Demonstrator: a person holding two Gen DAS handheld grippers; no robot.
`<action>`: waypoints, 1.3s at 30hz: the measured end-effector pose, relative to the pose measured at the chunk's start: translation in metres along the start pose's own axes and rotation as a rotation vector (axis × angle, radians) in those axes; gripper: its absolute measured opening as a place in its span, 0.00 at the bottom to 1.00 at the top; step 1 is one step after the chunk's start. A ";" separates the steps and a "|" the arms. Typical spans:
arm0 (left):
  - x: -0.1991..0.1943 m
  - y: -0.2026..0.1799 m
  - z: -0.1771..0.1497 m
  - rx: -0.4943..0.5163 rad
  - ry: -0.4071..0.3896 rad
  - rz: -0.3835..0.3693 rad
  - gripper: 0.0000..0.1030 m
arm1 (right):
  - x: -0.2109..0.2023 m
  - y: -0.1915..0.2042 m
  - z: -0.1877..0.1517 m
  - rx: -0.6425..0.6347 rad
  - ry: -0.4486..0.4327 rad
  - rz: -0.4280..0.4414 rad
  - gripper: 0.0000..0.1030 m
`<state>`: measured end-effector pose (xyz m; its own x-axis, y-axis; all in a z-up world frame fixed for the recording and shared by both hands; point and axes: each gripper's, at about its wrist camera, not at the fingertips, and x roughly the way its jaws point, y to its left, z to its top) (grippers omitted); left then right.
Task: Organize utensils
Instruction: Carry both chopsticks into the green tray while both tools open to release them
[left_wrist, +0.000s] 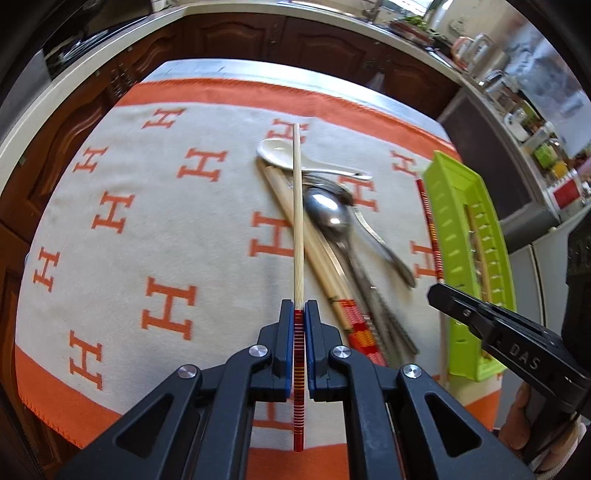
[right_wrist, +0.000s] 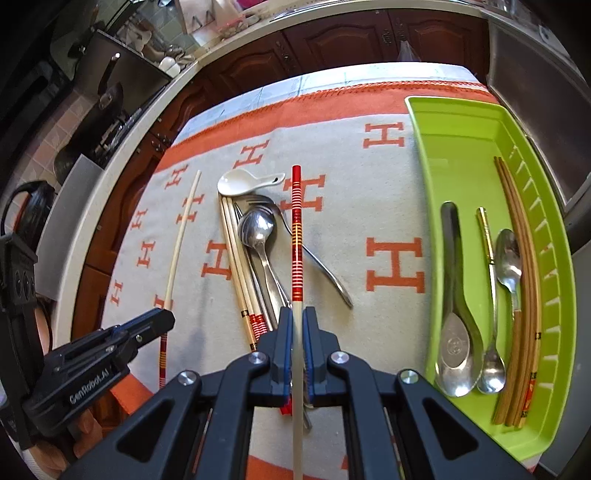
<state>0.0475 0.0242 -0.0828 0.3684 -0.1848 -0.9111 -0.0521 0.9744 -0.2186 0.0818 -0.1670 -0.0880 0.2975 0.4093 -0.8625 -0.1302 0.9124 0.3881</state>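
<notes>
A: We've got the left gripper (left_wrist: 300, 308) with jaws clamped tight on a chopstick (left_wrist: 297, 206), gripped at its red striped end; the pale wooden shaft sticks straight out ahead of the jaws.

B: Right gripper (right_wrist: 297, 314): jaws closed around a second chopstick (right_wrist: 296, 236), held on the pale shaft, the glossy red end with yellow bands pointing forward.

A: Just past and right of the left jaws we see the loose pile (left_wrist: 332, 236): white ceramic spoon, shiny steel spoons, a fork, more chopsticks, all lying on the cloth (left_wrist: 147, 221) covering the bench. The cloth is fuzzy beige with an orange border and orange "H" letters.

B: Right of the right jaws: lime green plastic tray (right_wrist: 443, 147), slotted wall, holding steel spoons and brown chopsticks. Lettering on the grippers reads "DAS" and "GenRobot.AI".
</notes>
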 end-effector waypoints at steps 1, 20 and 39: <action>-0.004 -0.009 0.000 0.021 -0.002 -0.015 0.03 | -0.005 -0.002 0.000 0.009 -0.007 0.004 0.05; 0.012 -0.159 0.026 0.255 0.053 -0.200 0.03 | -0.078 -0.096 0.015 0.188 -0.133 -0.118 0.05; 0.049 -0.192 0.045 0.259 0.082 -0.208 0.20 | -0.053 -0.121 0.049 0.077 -0.102 -0.269 0.06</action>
<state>0.1177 -0.1659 -0.0695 0.2700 -0.3826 -0.8836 0.2577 0.9129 -0.3165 0.1283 -0.2992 -0.0732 0.4053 0.1466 -0.9023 0.0371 0.9836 0.1764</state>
